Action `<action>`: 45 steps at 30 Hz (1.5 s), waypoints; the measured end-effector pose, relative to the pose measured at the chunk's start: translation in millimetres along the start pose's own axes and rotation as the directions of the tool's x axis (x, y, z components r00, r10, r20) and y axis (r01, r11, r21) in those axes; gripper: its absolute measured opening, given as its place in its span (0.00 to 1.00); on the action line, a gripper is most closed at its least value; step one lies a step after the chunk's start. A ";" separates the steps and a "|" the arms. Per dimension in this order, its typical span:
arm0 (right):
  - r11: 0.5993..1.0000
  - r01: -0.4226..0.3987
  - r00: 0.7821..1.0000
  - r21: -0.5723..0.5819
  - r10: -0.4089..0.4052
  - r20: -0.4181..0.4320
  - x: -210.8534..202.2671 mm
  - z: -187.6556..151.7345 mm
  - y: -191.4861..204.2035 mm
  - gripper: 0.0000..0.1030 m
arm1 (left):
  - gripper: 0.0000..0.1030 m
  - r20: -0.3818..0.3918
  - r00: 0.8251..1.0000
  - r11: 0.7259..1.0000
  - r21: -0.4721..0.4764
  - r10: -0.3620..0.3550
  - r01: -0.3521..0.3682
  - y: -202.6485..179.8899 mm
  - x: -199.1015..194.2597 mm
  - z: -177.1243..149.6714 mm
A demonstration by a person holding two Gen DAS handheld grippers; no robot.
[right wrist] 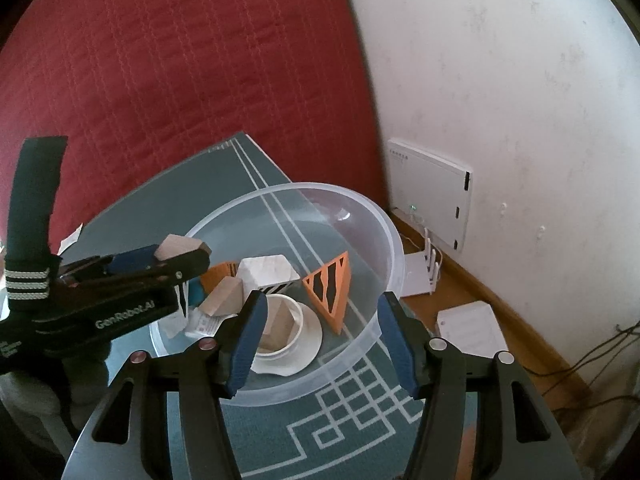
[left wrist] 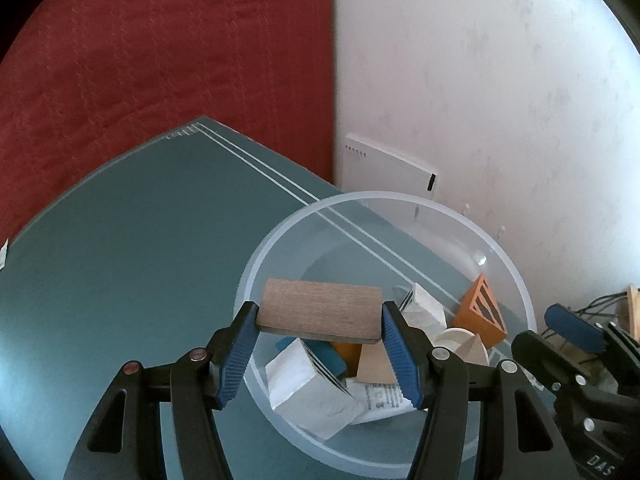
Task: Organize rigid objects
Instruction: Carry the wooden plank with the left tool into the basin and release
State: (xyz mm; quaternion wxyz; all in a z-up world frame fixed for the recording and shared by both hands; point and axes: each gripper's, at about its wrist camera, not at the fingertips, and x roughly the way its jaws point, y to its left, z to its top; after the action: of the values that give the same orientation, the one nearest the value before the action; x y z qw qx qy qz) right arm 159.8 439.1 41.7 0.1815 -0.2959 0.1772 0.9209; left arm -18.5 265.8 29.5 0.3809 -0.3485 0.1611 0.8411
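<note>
My left gripper (left wrist: pixel 320 320) is shut on a flat brown wooden block (left wrist: pixel 320 312), held level over the near-left part of a clear plastic bowl (left wrist: pixel 516 276). The bowl holds several pieces: a white block (left wrist: pixel 304 392), an orange slotted wedge (left wrist: pixel 482 312), a tan wooden wedge (left wrist: pixel 374 366) and a white cup (left wrist: pixel 456 338). In the right wrist view the left gripper (right wrist: pixel 182 256) comes in from the left with the wooden block (right wrist: pixel 180 246) over the bowl (right wrist: pixel 394 248). My right gripper (right wrist: pixel 320 320) is open and empty above the bowl's near rim, over the white cup (right wrist: pixel 280 320).
The bowl stands on a teal mat (left wrist: pixel 120 248) with white line patterns. A red quilted surface (left wrist: pixel 160 60) lies behind it. A white wall (right wrist: pixel 520 80) is on the right, with a white router (right wrist: pixel 432 188), cables and a white box (right wrist: pixel 472 328) on the wooden floor.
</note>
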 end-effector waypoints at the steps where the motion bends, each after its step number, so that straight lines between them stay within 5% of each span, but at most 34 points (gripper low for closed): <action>1: 1.000 0.000 1.000 0.002 0.000 -0.002 1.1 -0.1 -0.6 0.57 | 0.62 -0.003 1.000 1.000 0.001 0.000 0.000 -0.4 -1.8 -1.1; 23: 1.000 0.000 1.000 0.005 0.000 -0.004 0.5 -1.3 1.5 0.57 | 0.64 -0.029 0.999 1.000 -0.004 0.017 -0.017 -33.4 -7.2 2.6; 39: 1.000 0.006 1.000 0.008 -0.007 0.013 -0.8 -0.4 8.2 0.58 | 0.88 0.009 1.000 1.000 -0.024 0.016 -0.016 -41.7 -20.5 -4.0; 45: 1.000 0.007 0.999 0.023 -0.008 0.036 -0.2 3.8 8.1 0.67 | 0.96 0.057 0.997 0.998 -0.012 0.057 -0.056 -50.0 -39.7 -3.0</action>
State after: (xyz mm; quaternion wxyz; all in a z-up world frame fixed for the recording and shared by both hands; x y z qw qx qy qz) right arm 154.5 433.7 46.4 0.1914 -0.2778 0.1835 0.9233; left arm 39.1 276.1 55.3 0.3596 -0.3215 0.1557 0.8620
